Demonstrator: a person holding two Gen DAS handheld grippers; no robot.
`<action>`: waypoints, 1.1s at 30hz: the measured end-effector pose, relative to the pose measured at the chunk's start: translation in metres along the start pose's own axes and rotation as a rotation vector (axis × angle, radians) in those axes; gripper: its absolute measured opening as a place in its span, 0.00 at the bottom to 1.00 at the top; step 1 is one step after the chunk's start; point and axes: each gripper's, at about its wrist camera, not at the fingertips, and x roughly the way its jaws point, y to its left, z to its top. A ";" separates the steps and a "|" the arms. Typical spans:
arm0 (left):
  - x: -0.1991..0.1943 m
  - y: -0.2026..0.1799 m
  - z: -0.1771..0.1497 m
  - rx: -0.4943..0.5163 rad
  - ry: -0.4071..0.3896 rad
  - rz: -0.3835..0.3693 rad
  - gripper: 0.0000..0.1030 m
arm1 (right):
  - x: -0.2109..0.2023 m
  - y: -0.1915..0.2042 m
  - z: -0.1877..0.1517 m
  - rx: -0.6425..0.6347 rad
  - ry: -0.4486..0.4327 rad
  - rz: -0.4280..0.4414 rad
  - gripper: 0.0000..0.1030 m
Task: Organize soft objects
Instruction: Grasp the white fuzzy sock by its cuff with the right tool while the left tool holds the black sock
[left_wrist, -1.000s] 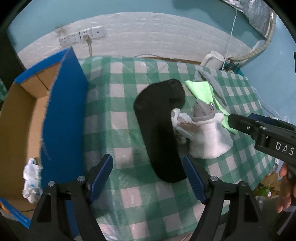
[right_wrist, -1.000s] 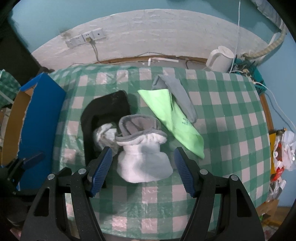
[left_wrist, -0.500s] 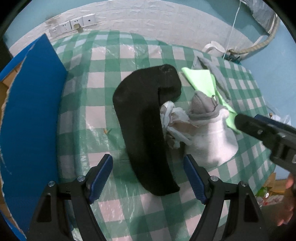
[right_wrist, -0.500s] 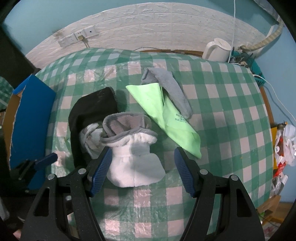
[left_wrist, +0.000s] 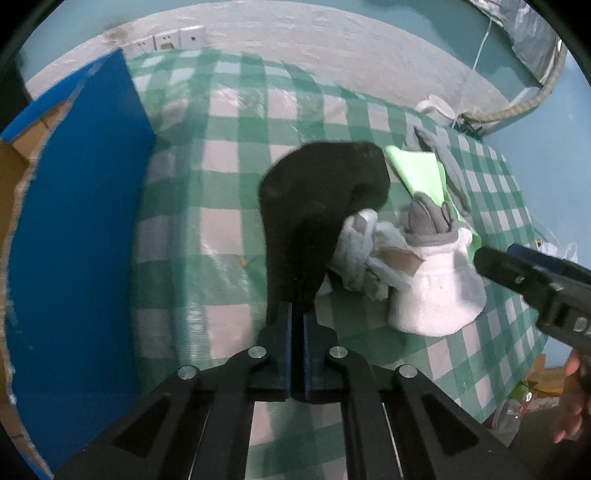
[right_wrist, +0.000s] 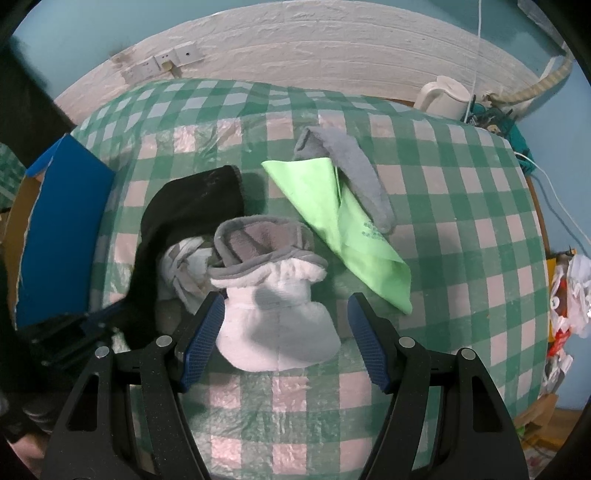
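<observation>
My left gripper (left_wrist: 297, 314) is shut on the near end of a long black sock (left_wrist: 314, 206), which also shows in the right wrist view (right_wrist: 184, 218). My right gripper (right_wrist: 286, 328) is open, its fingers on either side of a white fleece bootie with a grey cuff (right_wrist: 273, 295), also seen in the left wrist view (left_wrist: 436, 288). A crumpled white sock (right_wrist: 181, 266) lies between the black sock and the bootie. A green cloth (right_wrist: 332, 221) and a grey sock (right_wrist: 354, 177) lie behind.
A blue-sided cardboard box (left_wrist: 74, 229) stands open at the table's left edge. The table has a green checked cover (right_wrist: 461, 221). A white kettle (right_wrist: 443, 96) and cables sit at the far right. Wall sockets (right_wrist: 162, 62) are behind.
My left gripper has closed from open onto the black sock's near end. My right gripper has moved closer around the white bootie and stays open.
</observation>
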 end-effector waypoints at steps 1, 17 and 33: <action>-0.005 0.003 -0.001 -0.003 -0.010 0.001 0.04 | 0.001 0.001 0.000 -0.003 0.003 -0.001 0.67; -0.062 0.025 -0.032 0.029 -0.078 0.085 0.04 | 0.010 0.023 -0.007 -0.048 0.032 -0.028 0.67; -0.041 0.012 -0.005 0.021 -0.111 0.048 0.74 | 0.014 0.017 -0.011 -0.037 0.044 -0.032 0.68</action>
